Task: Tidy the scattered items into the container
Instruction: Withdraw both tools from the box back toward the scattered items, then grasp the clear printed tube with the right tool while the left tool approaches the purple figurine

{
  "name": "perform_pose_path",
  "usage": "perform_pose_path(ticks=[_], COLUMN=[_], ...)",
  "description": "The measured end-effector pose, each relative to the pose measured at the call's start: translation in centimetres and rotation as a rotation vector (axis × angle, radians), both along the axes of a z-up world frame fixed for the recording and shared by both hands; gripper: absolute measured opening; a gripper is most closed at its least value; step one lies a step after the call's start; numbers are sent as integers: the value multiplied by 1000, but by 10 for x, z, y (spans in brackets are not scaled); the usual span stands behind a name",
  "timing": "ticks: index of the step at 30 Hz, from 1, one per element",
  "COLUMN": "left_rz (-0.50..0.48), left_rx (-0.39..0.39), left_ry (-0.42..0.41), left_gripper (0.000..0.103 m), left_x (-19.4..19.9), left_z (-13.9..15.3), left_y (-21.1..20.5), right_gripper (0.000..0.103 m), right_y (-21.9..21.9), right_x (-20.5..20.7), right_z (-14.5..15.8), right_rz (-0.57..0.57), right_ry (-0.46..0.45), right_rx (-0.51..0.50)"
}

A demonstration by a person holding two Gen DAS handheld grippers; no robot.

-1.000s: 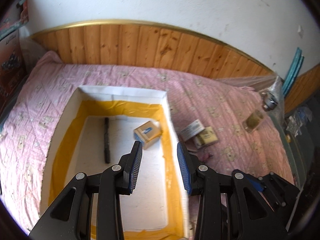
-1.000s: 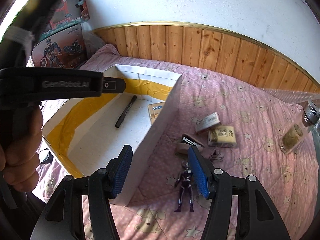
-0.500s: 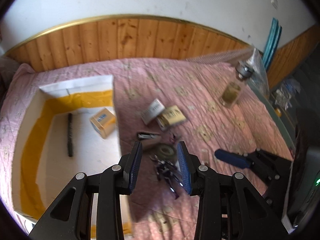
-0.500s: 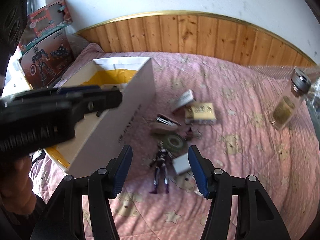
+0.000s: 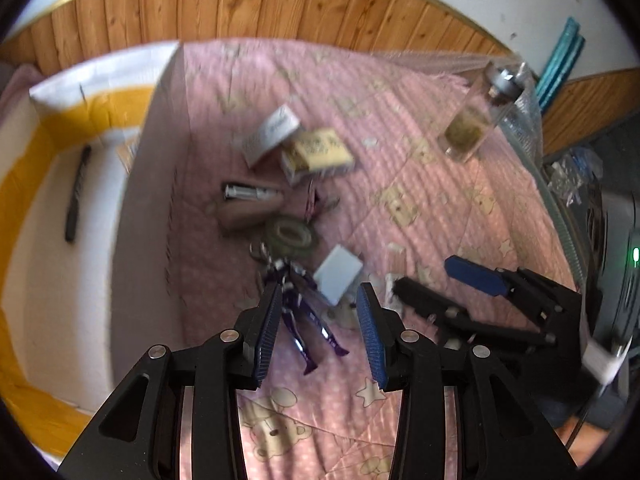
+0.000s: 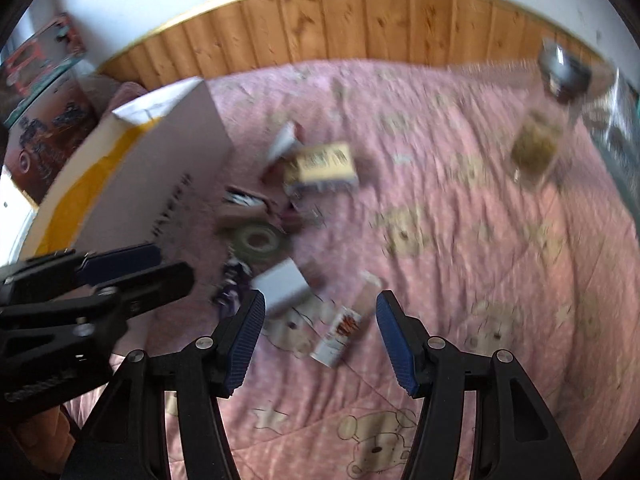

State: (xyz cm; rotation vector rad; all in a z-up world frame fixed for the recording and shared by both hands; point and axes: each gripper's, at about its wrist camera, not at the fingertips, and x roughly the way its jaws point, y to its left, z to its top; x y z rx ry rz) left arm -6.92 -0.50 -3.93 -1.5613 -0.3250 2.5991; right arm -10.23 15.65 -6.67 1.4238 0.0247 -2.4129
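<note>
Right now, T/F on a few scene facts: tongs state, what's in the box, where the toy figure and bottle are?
1. The left tongs are shut on the toy figure. False: open, holding nothing; the figure lies on the quilt.
2. A black marker lies inside the box. True.
3. The right tongs are open. True.
4. The glass bottle is in the box. False: it is on the quilt, far from the box.
</note>
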Motion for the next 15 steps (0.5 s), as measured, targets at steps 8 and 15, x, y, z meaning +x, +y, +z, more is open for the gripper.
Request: perform_pose_path(ticks=[8, 15], left_rz=[1, 63], left_rx=[-30, 33], left_ry=[-68, -93], left_gripper=[41, 41], left_x=[-4, -15], left_z=[-42, -63], left_y=[3, -19], right_gripper=[56, 55], right_y=[16, -1], right_x=[-15, -23], right_z=[-27, -50], right_rz=[-29, 12], right_ry=[-88, -126], right_rx=[-54, -23])
